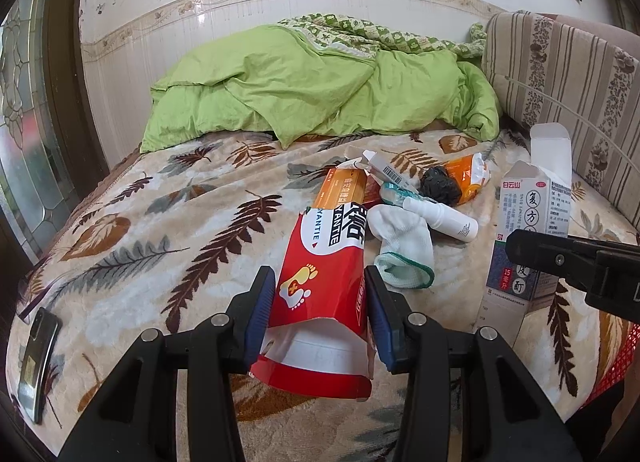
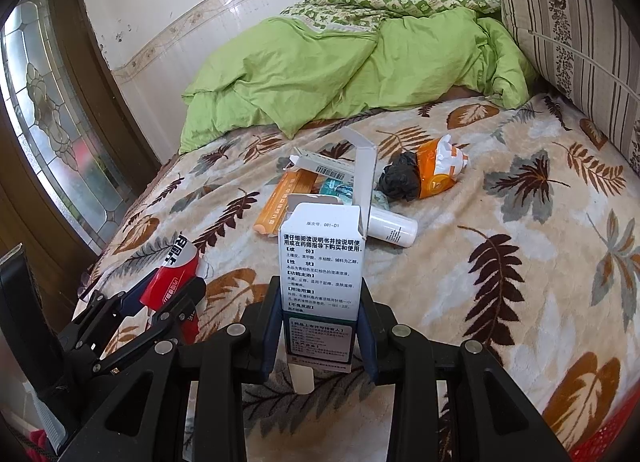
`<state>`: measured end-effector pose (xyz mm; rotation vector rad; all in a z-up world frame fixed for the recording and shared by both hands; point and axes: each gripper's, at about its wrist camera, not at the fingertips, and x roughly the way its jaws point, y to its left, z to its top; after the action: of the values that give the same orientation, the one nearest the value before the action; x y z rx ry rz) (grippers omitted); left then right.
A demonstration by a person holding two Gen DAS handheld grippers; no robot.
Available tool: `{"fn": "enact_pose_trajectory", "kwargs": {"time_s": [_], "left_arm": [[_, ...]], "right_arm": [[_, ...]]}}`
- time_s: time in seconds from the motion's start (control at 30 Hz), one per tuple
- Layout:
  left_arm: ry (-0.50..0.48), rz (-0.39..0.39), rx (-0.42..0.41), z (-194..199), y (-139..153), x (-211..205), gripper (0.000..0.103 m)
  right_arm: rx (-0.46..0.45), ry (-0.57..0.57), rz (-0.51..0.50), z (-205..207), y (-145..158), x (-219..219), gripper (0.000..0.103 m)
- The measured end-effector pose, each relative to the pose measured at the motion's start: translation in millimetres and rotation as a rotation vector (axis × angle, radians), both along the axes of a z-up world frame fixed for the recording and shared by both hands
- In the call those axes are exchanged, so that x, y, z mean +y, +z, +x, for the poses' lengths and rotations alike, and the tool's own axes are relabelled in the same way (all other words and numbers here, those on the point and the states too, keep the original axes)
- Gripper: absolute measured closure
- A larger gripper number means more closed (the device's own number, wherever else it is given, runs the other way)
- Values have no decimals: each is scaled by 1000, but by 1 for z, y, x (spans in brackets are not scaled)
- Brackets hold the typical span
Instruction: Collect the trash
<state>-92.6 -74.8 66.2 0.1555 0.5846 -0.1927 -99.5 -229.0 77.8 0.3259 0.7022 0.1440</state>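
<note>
My left gripper (image 1: 319,282) is shut on a torn red and white foot-patch packet (image 1: 320,274), held above the bed; the same packet (image 2: 176,278) shows at the left of the right wrist view. My right gripper (image 2: 320,294) is shut on a white and blue medicine box (image 2: 320,262) with its top flap open, which also stands at the right in the left wrist view (image 1: 528,222). A litter pile lies mid-bed: an orange box (image 2: 280,202), a white spray bottle (image 1: 444,218), a white sock (image 1: 404,250), a black crumpled bag (image 2: 400,178) and an orange and white wrapper (image 2: 440,170).
A leaf-patterned blanket (image 2: 520,262) covers the bed, with a green duvet (image 1: 320,90) heaped at the far end. A striped cushion (image 1: 560,74) lines the right side. A dark phone (image 1: 38,362) lies at the bed's left edge. A red mesh basket (image 2: 608,438) shows bottom right.
</note>
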Motion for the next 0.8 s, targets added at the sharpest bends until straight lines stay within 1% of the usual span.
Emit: {"fn": "enact_pose_trajectory", "kwargs": {"time_s": [0.8], "left_arm": [[-3, 4, 1, 0, 0, -2, 59]], "right_arm": [[0, 0, 0, 0, 0, 0, 67]]}}
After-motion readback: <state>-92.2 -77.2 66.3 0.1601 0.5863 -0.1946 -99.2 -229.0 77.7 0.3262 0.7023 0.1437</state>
